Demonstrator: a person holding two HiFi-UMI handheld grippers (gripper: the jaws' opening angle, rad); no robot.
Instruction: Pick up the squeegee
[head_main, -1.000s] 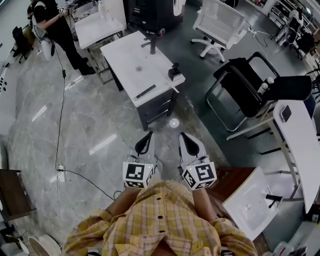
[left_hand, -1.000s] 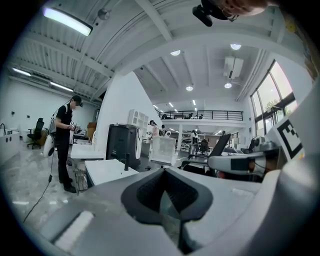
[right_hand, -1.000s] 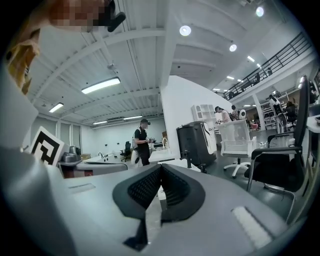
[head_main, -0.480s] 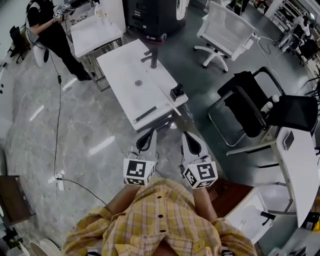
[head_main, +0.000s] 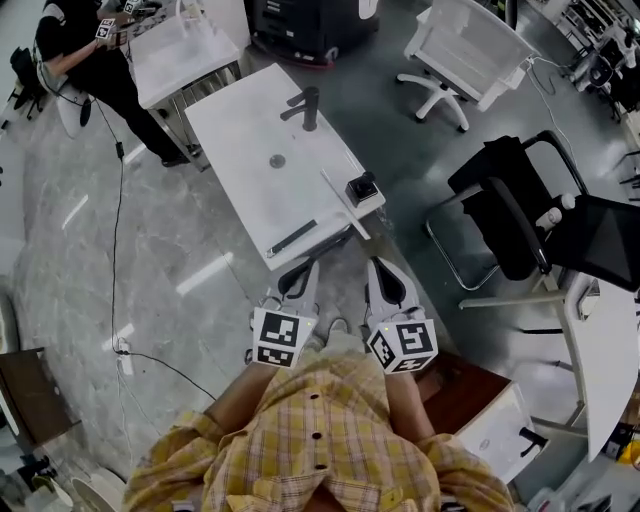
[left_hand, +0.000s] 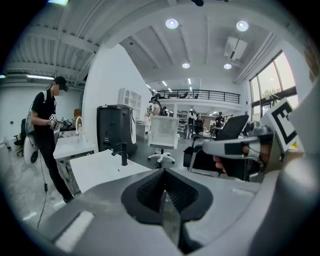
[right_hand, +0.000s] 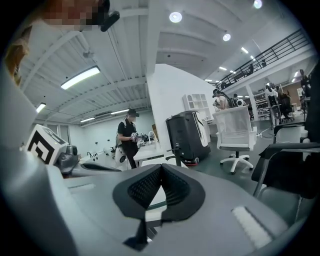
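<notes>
Squeegee (head_main: 358, 190) first: parked along the right-hand edge of the white bench (head_main: 245, 125), toward the near corner. Looks like a pale long blade with a black handle lump right beside it. Too small in the head view to swear to the exact shape. Lying there untouched.

Left gripper (head_main: 298, 272): held low, just short of the bench's near edge, pointed at the bench. Jaws pressed fully together, pad on pad, nothing between them. Same deal for right gripper (head_main: 381, 270): closed up, empty, parked right beside the left one and aimed the same way. Both apart from the squeegee, with the right gripper the nearer of the two.

Also on the bench: black tap (head_main: 306, 106) standing upright at the far end, small round drain (head_main: 277, 160) about mid-surface, and a dark thin strip (head_main: 293, 237) lying flat near the front edge, clear of the squeegee.

Round about: person in black (head_main: 85, 45) standing far left next to a second white bench (head_main: 185, 50), white office chair (head_main: 460, 45) at the far right, black chair (head_main: 505, 215) off to the right, black cable (head_main: 113, 230) trailing over the grey marble floor (head_main: 60, 250). Yellow plaid shirt (head_main: 320, 440) filling the bottom of the head view.
</notes>
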